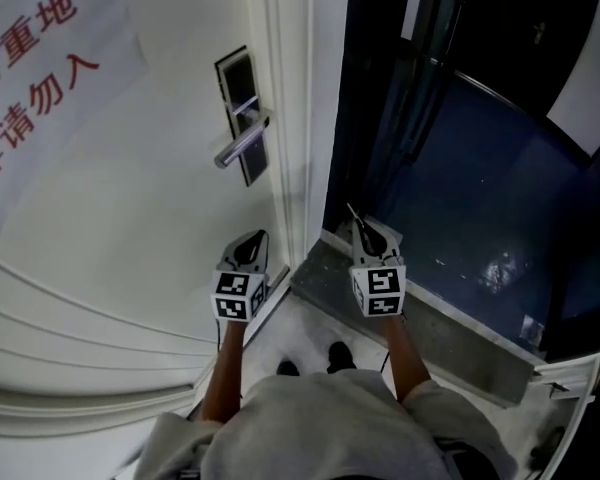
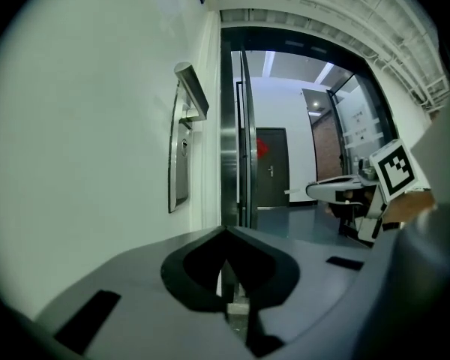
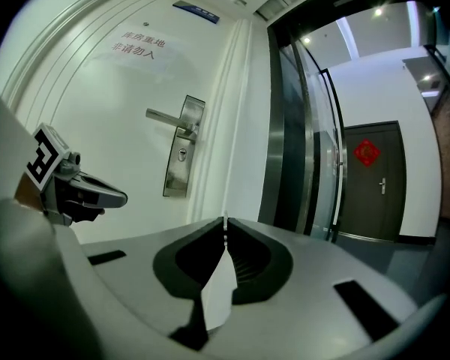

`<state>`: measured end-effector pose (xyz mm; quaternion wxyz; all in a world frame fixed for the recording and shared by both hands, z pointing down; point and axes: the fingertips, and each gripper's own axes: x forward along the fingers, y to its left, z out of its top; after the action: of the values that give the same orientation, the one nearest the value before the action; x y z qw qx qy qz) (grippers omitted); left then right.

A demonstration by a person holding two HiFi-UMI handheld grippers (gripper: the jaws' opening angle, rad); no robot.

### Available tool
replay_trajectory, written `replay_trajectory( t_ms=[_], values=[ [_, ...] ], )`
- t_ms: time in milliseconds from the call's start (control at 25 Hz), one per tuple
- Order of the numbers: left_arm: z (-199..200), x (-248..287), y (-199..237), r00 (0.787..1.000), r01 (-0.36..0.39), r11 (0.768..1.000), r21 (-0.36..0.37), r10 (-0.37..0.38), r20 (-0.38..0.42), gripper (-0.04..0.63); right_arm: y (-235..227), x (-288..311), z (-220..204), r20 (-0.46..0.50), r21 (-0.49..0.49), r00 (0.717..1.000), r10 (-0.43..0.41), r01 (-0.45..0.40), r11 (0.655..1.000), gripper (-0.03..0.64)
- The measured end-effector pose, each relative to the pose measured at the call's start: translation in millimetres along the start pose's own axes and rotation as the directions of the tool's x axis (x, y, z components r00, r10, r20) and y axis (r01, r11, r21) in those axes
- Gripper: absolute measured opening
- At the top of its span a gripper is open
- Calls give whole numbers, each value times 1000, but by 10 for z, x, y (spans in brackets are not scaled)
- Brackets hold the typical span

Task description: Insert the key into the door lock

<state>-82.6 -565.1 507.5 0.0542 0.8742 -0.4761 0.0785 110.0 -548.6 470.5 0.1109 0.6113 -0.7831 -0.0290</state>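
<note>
Insertion is not begun: the right claw (image 1: 365, 230) is clamped on the key (image 3: 219, 283), while the door lock (image 1: 242, 118), set near the free edge of the door (image 1: 130, 218), has nothing in it. The key points past that edge toward the open doorway (image 1: 460, 168), well apart from the lock, so approach and alignment remain. The left claw (image 1: 248, 248) is closed and empty.

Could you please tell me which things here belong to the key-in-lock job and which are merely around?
Part of the job: key, clamped in the right gripper; door lock under the lever handle; white door.

Just around: left gripper, shut and empty; red-lettered notice; far dark door with its red decoration; stone threshold.
</note>
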Motion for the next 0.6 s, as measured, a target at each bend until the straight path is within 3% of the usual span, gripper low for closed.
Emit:
replay_trajectory(
  t_ms=[280,600],
  values=[
    [110,192,15,994,-105,994,-12,106,13,17,-335,287,74,34,-2,996,77,-77,997,30],
    [135,-222,439,964,-265,964,-14,265,19,17,201,635,251,80,-19,968,236,-235,972,30]
  ],
)
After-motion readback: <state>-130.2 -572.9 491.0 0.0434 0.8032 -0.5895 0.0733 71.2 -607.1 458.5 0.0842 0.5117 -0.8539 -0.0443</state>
